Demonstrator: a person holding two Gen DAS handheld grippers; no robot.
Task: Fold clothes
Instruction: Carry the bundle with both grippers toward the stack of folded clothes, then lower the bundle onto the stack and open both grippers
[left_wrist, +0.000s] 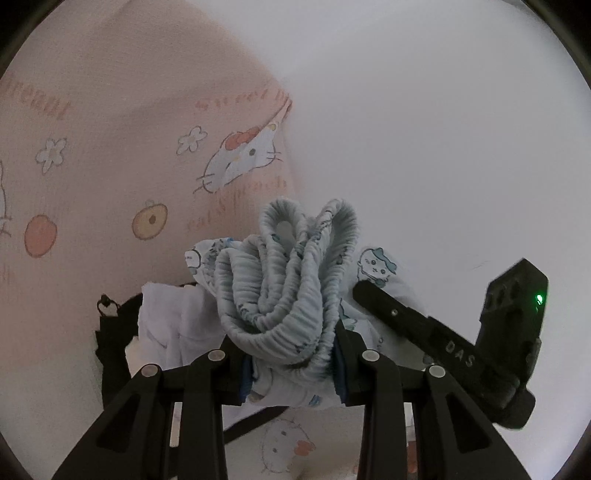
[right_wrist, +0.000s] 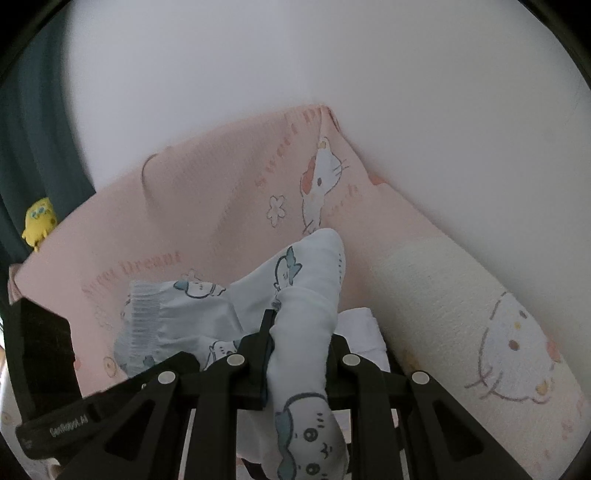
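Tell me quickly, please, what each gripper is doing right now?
Left gripper: closed on the light blue garment's bunched elastic waistband.
Right gripper: closed on the same garment's plain fabric.

2 grippers: left gripper (left_wrist: 291, 354), right gripper (right_wrist: 295, 354). 1 pale blue printed garment (left_wrist: 288, 280) (bunched, shared by both). 1 pink cartoon-print blanket (left_wrist: 110, 155). 1 white cloth (left_wrist: 166, 321). 1 yellow cartoon toy (right_wrist: 38, 219). 1 cream pillow (right_wrist: 461, 314).

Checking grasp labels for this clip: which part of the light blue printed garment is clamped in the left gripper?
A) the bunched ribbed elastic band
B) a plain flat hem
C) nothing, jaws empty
A: in the left wrist view, the left gripper pinches the gathered, ribbed elastic band.
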